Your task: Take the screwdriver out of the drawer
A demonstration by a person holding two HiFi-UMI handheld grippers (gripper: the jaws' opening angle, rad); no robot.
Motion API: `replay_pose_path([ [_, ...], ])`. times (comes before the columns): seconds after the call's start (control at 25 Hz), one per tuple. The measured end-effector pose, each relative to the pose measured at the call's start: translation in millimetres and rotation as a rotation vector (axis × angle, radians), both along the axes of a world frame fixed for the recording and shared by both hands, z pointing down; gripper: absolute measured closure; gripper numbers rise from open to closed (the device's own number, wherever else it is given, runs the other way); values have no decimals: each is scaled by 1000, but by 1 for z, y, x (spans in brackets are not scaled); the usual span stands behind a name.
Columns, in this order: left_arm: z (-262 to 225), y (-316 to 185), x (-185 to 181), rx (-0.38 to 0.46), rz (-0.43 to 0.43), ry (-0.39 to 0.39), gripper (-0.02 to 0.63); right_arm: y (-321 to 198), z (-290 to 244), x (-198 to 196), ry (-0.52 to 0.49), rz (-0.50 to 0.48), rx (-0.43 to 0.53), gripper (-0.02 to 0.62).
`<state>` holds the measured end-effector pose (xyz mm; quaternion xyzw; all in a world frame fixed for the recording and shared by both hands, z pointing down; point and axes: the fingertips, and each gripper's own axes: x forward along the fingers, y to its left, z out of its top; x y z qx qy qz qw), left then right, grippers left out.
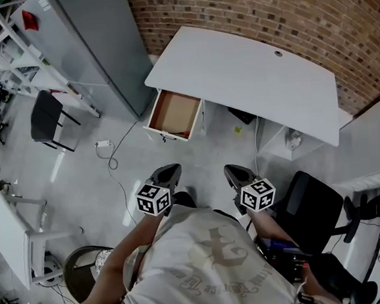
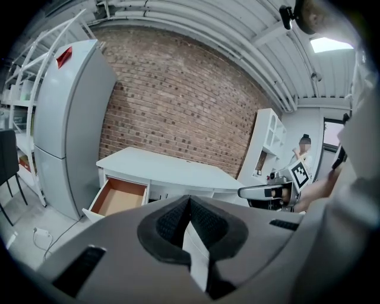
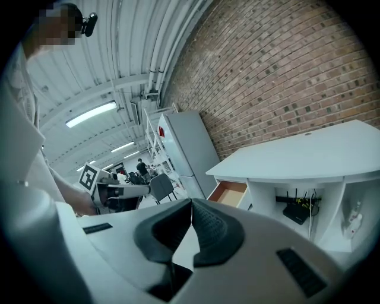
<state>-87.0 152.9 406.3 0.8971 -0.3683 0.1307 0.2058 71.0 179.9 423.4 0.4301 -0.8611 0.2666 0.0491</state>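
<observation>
We held both pairs pressed together with nothing between the jaws, the left tongs (image 2: 189,202) and the right tongs (image 3: 191,203) side by side. The drawer (image 1: 175,111) stood pulled open ahead of them, well apart, under the white tabletop (image 1: 249,76). Its brown bottom showed; we could not make out the screwdriver there.

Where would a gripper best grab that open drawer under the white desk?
Probably the top edge of the drawer front panel, from above on the person's side: pulled out of the desk, that thin upright board is free for jaws to straddle.
</observation>
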Motion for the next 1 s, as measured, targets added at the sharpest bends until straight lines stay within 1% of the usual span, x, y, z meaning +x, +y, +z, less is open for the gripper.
replay_pose_path([
  [0.24, 7, -2, -18, -26, -45, 1, 584, -2, 5, -1, -4, 6, -21, 572],
  [0.48, 17, -7, -21, -44, -40, 5, 584, -8, 18, -11, 5, -5, -53, 572],
  [0.8, 20, -39, -44, -53, -43, 18, 584, -38, 19, -29, 13, 8, -67, 572],
  [1.0, 17, -65, -46, -58, -22, 18, 584, -60, 10, -40, 21, 7, -61, 572],
])
